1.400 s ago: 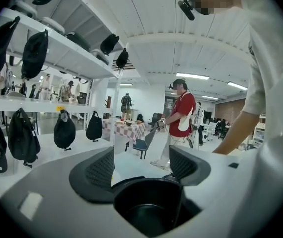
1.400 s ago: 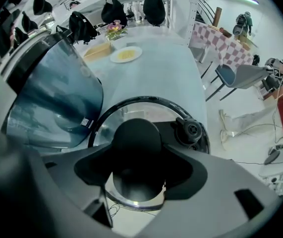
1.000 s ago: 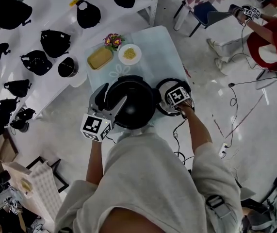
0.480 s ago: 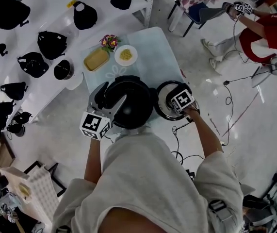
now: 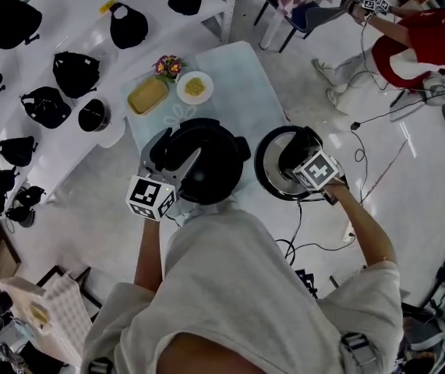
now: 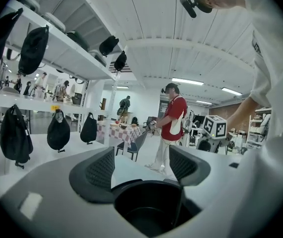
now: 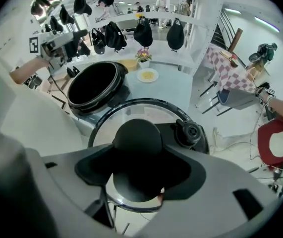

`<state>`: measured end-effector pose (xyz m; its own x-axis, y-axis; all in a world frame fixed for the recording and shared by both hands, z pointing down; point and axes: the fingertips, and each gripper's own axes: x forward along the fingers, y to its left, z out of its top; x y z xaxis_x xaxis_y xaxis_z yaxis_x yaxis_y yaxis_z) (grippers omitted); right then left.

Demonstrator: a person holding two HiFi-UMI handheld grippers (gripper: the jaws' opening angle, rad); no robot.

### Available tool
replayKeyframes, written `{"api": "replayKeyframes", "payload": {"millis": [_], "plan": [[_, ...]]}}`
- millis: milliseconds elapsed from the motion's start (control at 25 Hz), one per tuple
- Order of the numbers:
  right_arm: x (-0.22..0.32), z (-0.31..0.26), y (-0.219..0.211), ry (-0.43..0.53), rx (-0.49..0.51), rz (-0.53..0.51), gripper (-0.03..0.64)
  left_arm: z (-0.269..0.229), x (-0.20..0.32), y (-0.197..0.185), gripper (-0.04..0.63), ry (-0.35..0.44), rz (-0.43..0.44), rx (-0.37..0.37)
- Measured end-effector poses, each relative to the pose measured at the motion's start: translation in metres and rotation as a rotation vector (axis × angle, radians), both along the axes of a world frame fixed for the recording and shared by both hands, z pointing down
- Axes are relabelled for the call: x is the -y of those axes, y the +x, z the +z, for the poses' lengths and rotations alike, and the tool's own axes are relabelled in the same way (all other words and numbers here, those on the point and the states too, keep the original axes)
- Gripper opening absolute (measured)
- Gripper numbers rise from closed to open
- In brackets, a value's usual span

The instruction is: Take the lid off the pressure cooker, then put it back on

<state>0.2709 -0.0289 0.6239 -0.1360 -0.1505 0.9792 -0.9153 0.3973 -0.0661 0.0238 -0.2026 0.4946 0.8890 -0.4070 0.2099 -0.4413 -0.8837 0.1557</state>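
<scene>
Holding: our right tool (image 5: 295, 154) is clamped on the lid's black knob (image 7: 137, 137), one jaw on each side of it.
Lid (image 5: 271, 174): off the pot and raised to the right of the pressure cooker (image 5: 206, 162), clear of its rim. We see a round glass pane in a dark metal rim, with a small black valve (image 7: 189, 131) just beside the knob.
Cooker: black, open-topped and dark inside, standing at the near end of the pale blue counter (image 5: 245, 72).
Left tool (image 5: 169, 156): jaws spread wide at the cooker's left side. A black part of the cooker (image 6: 148, 209) sits low between them, and the pad tips close on nothing.
Counter's far end: a yellow dish (image 5: 147, 94), a small plate of food (image 5: 195, 86) and a posy of flowers (image 5: 167, 65).
</scene>
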Motion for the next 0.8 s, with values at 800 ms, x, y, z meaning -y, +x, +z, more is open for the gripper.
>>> {"api": "replayKeyframes", "payload": {"millis": [800], "plan": [[0.063, -0.064, -0.113, 0.068, 0.067, -0.252, 0.272, -0.003, -0.005, -0.059, 0.327, 0.002, -0.12, -0.029]]}}
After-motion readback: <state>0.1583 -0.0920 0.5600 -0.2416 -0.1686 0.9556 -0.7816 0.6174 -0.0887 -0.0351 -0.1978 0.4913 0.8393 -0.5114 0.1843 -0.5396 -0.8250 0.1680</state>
